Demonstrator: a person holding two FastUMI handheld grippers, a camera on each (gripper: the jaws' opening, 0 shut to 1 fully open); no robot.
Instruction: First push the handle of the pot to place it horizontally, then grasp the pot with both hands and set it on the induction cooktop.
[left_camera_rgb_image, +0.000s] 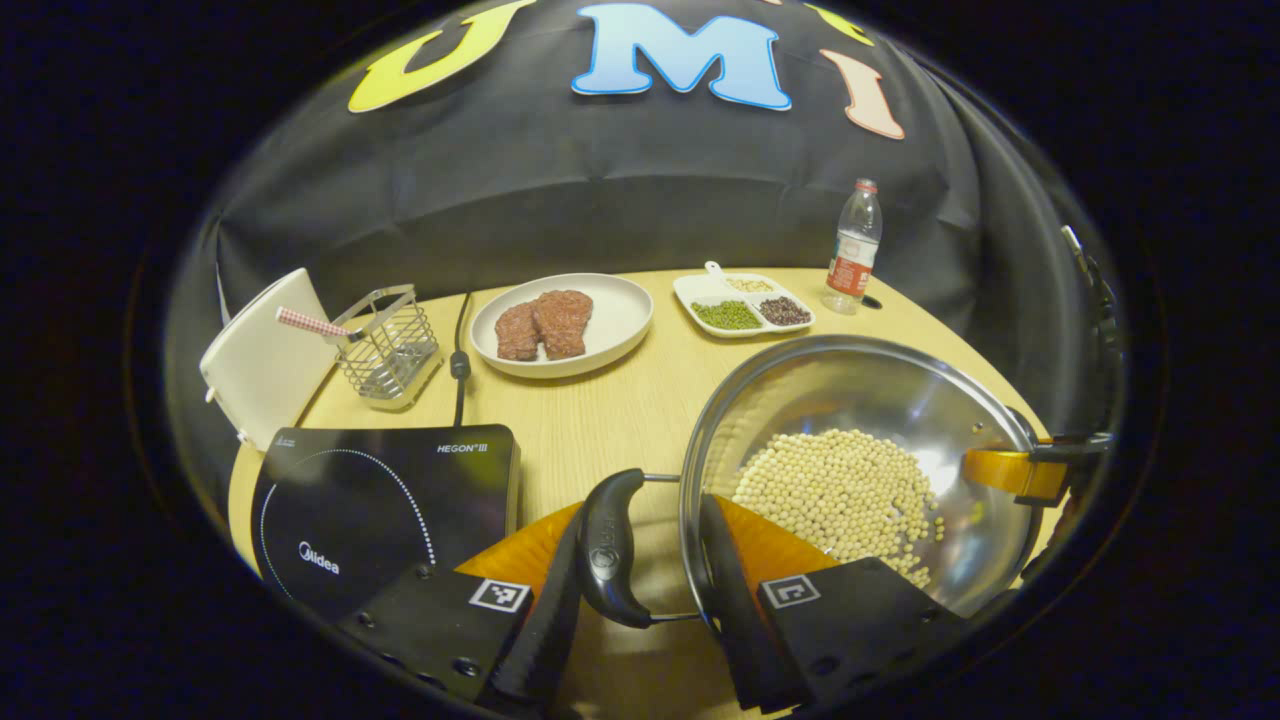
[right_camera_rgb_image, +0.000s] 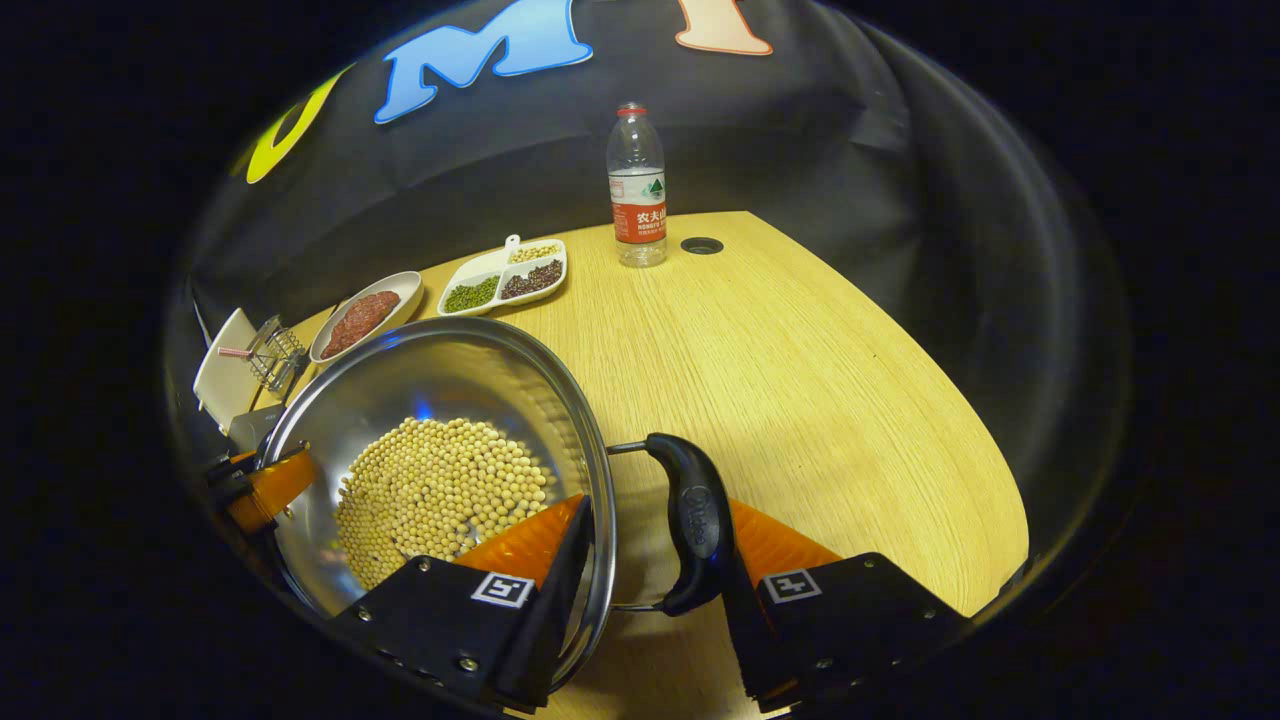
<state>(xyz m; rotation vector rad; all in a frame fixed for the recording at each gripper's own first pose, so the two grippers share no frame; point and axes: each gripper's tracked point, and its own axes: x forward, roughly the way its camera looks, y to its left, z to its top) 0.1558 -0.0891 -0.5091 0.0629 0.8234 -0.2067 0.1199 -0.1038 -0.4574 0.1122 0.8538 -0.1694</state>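
- The pot (left_camera_rgb_image: 850, 470) is a wide, shiny steel bowl standing on the worktop (left_camera_rgb_image: 600, 420) at about 3 o'clock from the cooktop (left_camera_rgb_image: 385, 500), just beside it but not on it.
- A thick layer of pale beans (left_camera_rgb_image: 840, 495) covers its bottom, so it will likely feel heavy and the load could roll toward any side that dips.
- The polished wall looks slippery; the two dark loop handles are the sound places to hold.
- The left tool (left_camera_rgb_image: 645, 560) is spread, one finger outside the left handle (left_camera_rgb_image: 608, 545) and the other at the rim; whether either presses is not clear.
- The right tool (right_camera_rgb_image: 655, 545) is likewise spread around the right handle (right_camera_rgb_image: 695, 525), one finger inside the rim over the beans.
- A level, even lift from both handles seems wise.
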